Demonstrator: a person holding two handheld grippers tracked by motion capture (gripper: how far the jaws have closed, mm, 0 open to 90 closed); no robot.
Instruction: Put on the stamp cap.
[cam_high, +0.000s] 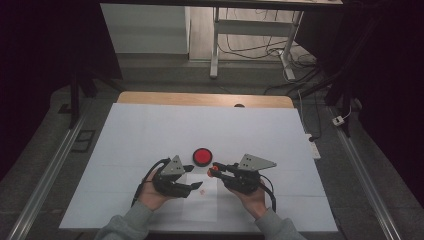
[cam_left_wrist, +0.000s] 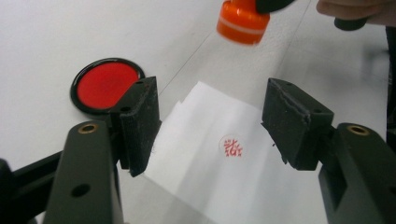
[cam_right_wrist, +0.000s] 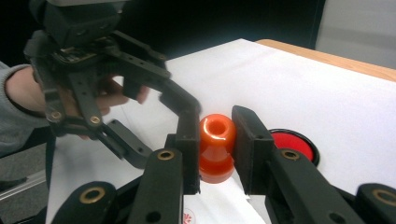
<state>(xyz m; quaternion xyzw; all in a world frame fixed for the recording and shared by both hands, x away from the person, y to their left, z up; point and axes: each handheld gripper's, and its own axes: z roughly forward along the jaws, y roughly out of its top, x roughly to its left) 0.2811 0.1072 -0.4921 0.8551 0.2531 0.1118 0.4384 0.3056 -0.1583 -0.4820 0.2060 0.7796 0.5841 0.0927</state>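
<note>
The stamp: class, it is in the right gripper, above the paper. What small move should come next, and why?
Probably set the stamp down beside the ink pad. The paper already bears a red print, the right gripper holds the stamp lifted clear of it, and the left gripper stands open over the sheet, gripping nothing. So the stamping looks done.

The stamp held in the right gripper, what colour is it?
Orange: the stamp shows best in the right gripper view.
</note>
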